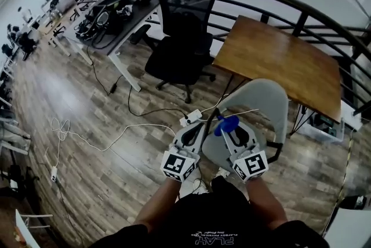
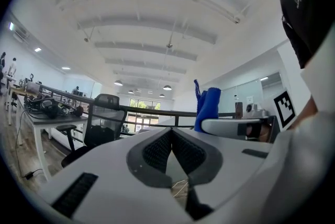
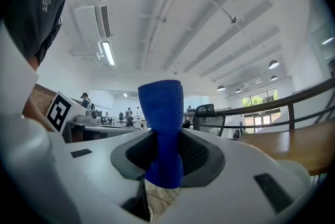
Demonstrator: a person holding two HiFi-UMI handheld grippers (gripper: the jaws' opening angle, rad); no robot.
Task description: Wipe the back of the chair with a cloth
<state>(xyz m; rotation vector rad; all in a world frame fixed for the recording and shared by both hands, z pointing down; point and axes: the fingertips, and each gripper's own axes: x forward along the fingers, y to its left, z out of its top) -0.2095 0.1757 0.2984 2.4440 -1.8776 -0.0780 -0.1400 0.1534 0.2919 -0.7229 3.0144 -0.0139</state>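
Closest to us are our own forearms [image 1: 157, 209] and the two grippers they carry, held side by side above the grey chair [image 1: 258, 103]. That chair is the largest thing at hand. Its pale back curves just beyond the grippers, with the wooden counter [image 1: 278, 61] behind it and a black office chair [image 1: 184, 26] further off. We take the grey one to be the chair we are meant to wipe, since it stands right under our hands.

Our left gripper [image 1: 199, 127] has its fingers [image 2: 154, 150] pressed together at the tips with nothing between them. Our right gripper [image 1: 231, 128] has its fingers [image 3: 198, 157] clamped on the blue cloth [image 3: 161, 108], which is bunched into a roll and sticks up past the tips.

From the head view the cloth sits over the near upper edge of the chair back, but we cannot tell whether it touches. Both gripper views look upward, and in them the cloth stands free against the ceiling [image 3: 209, 19].

We judge that the cloth is in hand and brought to the chair, while wiping the back itself is all left to do.
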